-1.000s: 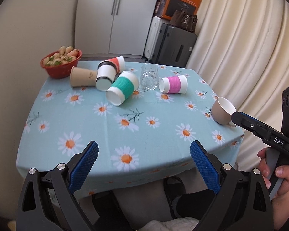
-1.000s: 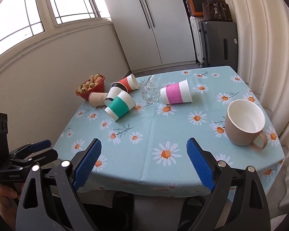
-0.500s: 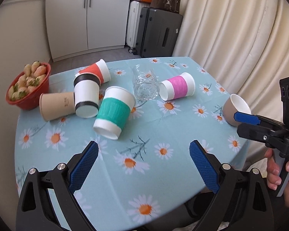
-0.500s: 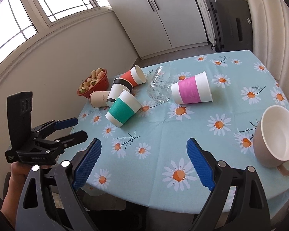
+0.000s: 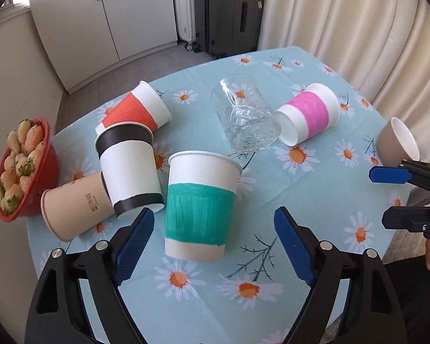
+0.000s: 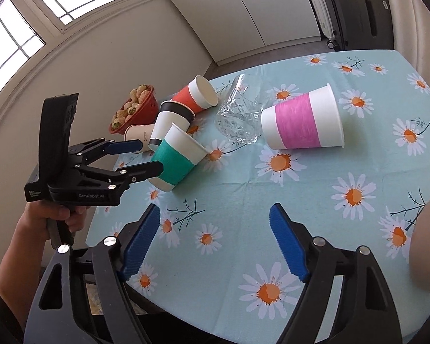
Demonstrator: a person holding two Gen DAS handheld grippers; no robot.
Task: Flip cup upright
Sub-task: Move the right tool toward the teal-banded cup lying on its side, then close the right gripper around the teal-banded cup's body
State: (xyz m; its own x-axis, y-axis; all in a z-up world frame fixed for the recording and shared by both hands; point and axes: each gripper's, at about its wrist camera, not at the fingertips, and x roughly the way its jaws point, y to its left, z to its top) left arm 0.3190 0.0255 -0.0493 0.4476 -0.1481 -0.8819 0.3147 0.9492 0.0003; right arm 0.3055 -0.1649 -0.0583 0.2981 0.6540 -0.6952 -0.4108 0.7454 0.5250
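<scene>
Several cups lie on their sides on the daisy tablecloth [image 5: 315,197]. A green-banded paper cup [image 5: 199,203] lies just ahead of my open left gripper [image 5: 213,229], between its fingers' line. It shows in the right wrist view [image 6: 177,157] with the left gripper [image 6: 150,156] open beside its base. Behind it lie a black-banded cup [image 5: 127,166], a red-banded cup [image 5: 137,109], a plain tan cup [image 5: 74,203], a clear glass [image 5: 245,114], and a pink-banded cup [image 5: 309,114]. A beige mug [image 5: 395,143] lies far right. My right gripper [image 6: 215,242] is open and empty.
A red bowl of strawberries [image 5: 20,166] stands at the table's left edge. Cream curtains [image 5: 358,28] hang to the right. Cupboards [image 5: 100,14] and dark suitcases [image 5: 226,14] stand beyond the table. The table's near edge drops off under both grippers.
My left gripper has moved forward and down over the table to the green-banded cup. My right gripper has moved forward too, so the mug now sits at its right edge.
</scene>
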